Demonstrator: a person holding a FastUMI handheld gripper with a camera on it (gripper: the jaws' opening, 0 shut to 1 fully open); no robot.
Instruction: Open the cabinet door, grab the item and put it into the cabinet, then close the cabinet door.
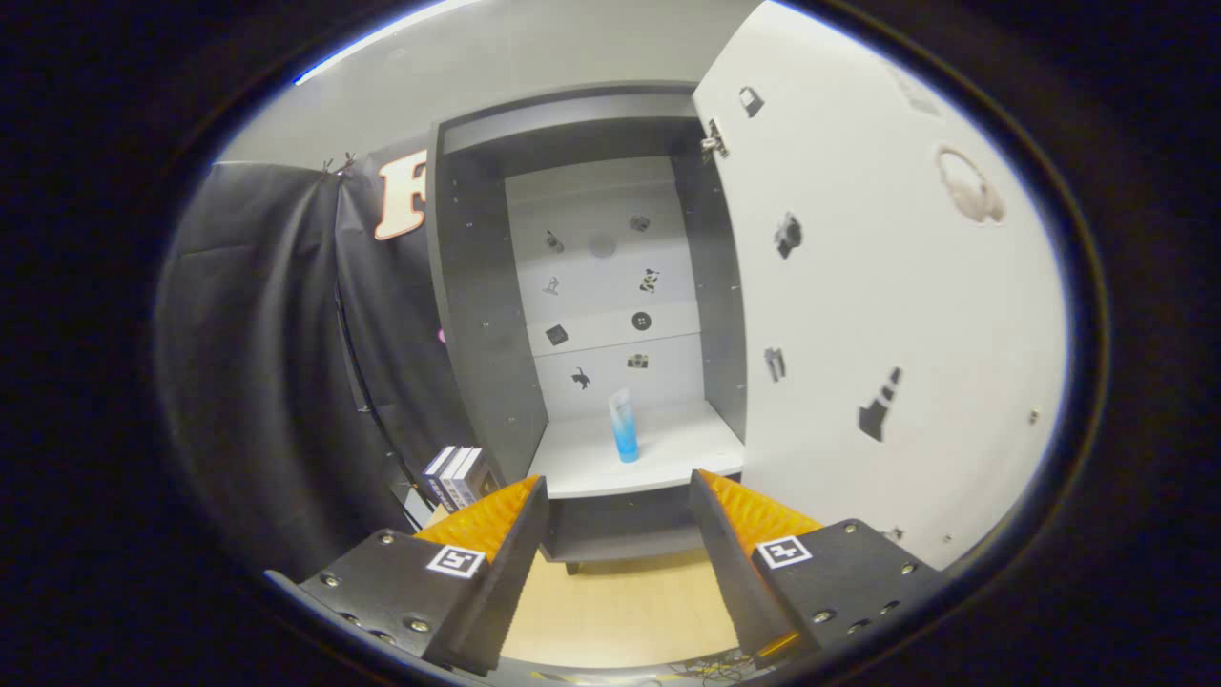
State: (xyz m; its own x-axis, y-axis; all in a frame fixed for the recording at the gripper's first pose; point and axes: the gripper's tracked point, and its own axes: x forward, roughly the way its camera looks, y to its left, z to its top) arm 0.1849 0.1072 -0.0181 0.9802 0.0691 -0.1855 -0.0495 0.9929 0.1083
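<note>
Gripper view: bottle (623, 426) stands upright on cabinet (477, 315) shelf, beyond the spread, empty gripper (618, 506); open door (887, 286) swung right of it.

The tongs (618, 496) are spread wide, holding nothing. At twelve o'clock beyond them the cabinet (477, 315) is open, its door (887, 286) swung right; a blue tube (624, 426) stands upright on its shelf (591, 468).
</note>
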